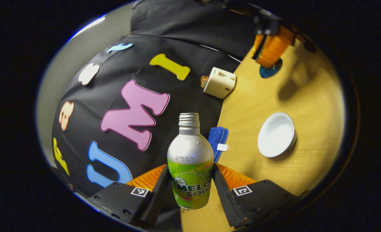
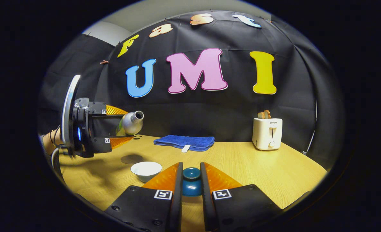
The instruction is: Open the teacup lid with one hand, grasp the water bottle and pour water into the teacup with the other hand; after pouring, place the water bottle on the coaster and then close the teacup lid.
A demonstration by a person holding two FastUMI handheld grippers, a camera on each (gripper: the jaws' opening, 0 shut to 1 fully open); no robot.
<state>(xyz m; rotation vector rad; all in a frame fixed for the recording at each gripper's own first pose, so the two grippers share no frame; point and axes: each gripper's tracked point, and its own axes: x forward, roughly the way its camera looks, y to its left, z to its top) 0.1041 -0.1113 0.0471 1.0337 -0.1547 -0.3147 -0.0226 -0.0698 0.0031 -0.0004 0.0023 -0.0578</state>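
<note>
Water bottle (image 1: 190, 161), a silver aluminium one with a green printed sleeve and its cap off, sits clenched between both fingers of the left gripper (image 1: 190, 183); in the right gripper view the same bottle (image 2: 130, 123) is tipped almost level, mouth towards the middle of the table, carried in the air above and just behind the small white ceramic teacup (image 2: 146, 170); no stream is visible, so pouring looks about to start or only just over, cannot tell which. Right gripper (image 2: 191, 183) is clamped on the dark teal rounded teacup lid (image 2: 191, 182), both fingers pressing its sides; judged to be held off to one side so the cup mouth stays free for the water; in the left gripper view that gripper (image 1: 271, 48) hangs well apart from the open white cup (image 1: 276, 134). Further out: light wooden tabletop (image 2: 242, 164); a dark round patch (image 2: 131, 158) near the cup, possibly the coaster, or a shadow; folded blue towel (image 2: 184, 141) by the back wall; cream toaster (image 2: 267, 132) with bread in its slot, far right.
</note>
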